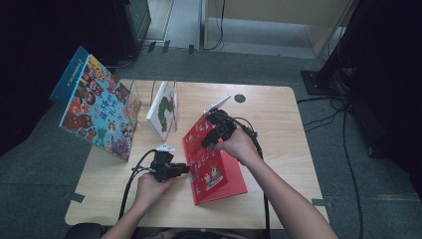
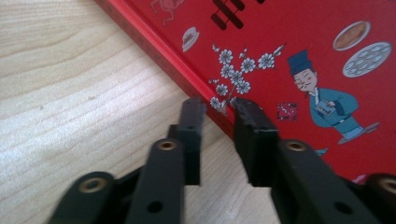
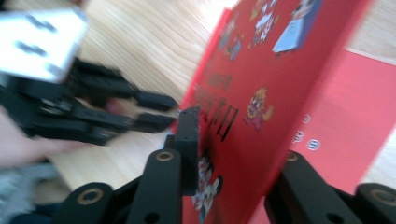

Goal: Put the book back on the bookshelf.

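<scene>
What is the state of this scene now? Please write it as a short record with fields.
surface: wooden table
main object: red book, front cover lifted, back part lying on the table
right gripper: shut on the lifted cover, one jaw on each side of it
left gripper: open, jaw tips at the book's left edge, not pinching it
other objects: blue picture book standing at the far left; white and green book upright in a clear stand
book cover art: cartoon figures and white blossoms
</scene>
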Available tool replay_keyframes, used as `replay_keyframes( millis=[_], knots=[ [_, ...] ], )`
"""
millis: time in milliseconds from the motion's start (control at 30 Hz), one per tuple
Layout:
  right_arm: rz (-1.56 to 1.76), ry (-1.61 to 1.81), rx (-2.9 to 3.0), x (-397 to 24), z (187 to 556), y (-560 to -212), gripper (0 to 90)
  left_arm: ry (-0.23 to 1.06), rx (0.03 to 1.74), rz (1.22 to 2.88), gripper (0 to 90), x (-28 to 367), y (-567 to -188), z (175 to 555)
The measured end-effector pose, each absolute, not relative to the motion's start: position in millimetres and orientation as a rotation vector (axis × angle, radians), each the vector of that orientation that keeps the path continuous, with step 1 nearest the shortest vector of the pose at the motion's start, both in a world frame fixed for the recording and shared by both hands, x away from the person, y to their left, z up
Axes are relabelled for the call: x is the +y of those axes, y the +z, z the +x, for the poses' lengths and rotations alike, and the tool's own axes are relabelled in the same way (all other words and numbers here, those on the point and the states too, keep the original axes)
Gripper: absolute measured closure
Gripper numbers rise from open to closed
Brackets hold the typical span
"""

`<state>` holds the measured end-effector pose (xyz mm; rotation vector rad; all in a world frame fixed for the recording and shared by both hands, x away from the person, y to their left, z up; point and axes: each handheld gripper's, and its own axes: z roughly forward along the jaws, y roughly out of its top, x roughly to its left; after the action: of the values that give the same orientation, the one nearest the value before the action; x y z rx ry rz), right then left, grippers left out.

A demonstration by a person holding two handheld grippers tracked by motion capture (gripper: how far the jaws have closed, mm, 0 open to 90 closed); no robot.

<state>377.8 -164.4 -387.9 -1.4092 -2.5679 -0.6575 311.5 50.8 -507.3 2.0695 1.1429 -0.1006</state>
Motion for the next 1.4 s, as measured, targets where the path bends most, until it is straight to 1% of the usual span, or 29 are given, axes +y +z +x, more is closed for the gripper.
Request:
replay_keyframes(
  millis=[67,133,267,400,500,800,933,1167,1200,1400],
  knots=[
    [-1.400,-0.615,-2.597,-162,380,-390,72.8,-0.098,1.126,2.070,67.6,51,-508,311],
    [-1.388,-0.607,-2.594,-161,381,-389,73.8,-0.118,1.109,2.068,64.9,53,-508,312],
    [-1.366,-0.571,-2.596,-158,383,-385,76.0,-0.132,1.102,2.062,55.9,51,-507,313],
    [-1.345,-0.549,-2.603,-157,383,-382,77.9,-0.133,1.066,2.073,51.3,52,-508,313],
    [-1.346,-0.532,-2.612,-161,383,-379,78.8,-0.128,1.076,2.063,48.3,54,-508,314],
    [-1.334,-0.459,-2.639,-174,384,-371,83.9,-0.128,1.101,2.045,45.8,58,-507,317],
    [-1.324,-0.424,-2.650,-175,384,-370,87.6,-0.123,1.101,2.037,43.8,57,-508,317],
    [-1.313,-0.424,-2.672,-173,384,-373,86.2,-0.120,1.100,2.030,41.0,56,-508,317],
    [-1.315,-0.428,-2.670,-173,384,-374,86.3,-0.121,1.101,2.028,39.6,56,-508,317],
    [-1.310,-0.450,-2.633,-175,384,-374,88.4,-0.130,1.106,2.021,39.0,56,-508,318]
  ],
)
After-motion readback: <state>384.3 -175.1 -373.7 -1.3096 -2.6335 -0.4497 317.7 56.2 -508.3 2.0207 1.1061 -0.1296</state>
